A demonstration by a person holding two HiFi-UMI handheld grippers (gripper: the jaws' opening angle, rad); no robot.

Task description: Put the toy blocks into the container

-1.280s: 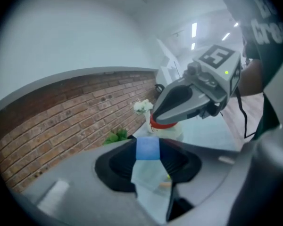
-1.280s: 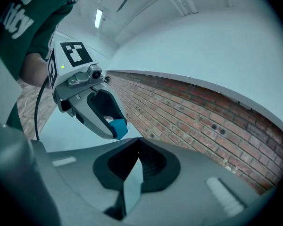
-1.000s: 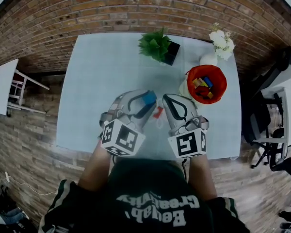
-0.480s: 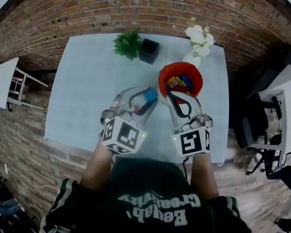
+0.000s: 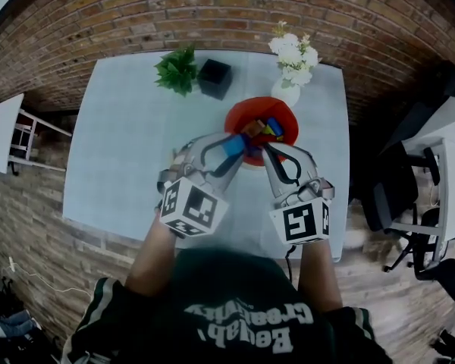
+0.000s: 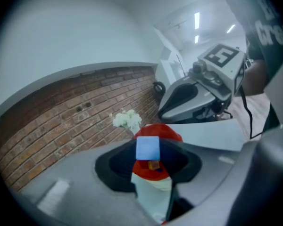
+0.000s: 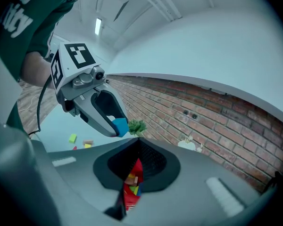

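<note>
Blue block [image 6: 147, 148]: square face toward left gripper view, edges level and upright, no clear long axis. Plain light blue, clamped in left hand-held gripper [image 5: 229, 149] at near rim of red container [image 5: 246, 112]. Container holds mixed coloured blocks. Right hand-held gripper [image 5: 267, 149] closed, empty, alongside. Pale desk [image 5: 121, 142], brick wall [image 5: 212, 14], potted plant [image 5: 176, 70], white flowers [image 5: 294, 50] behind.

No legible text; only blurred white lettering on the person's dark shirt [image 5: 239, 326]

Open table [image 5: 114, 142] left of the container [image 5: 235, 123] — 2 obstacles behind it: flower vase [image 5: 287, 89], potted plant [image 5: 178, 70].
</note>
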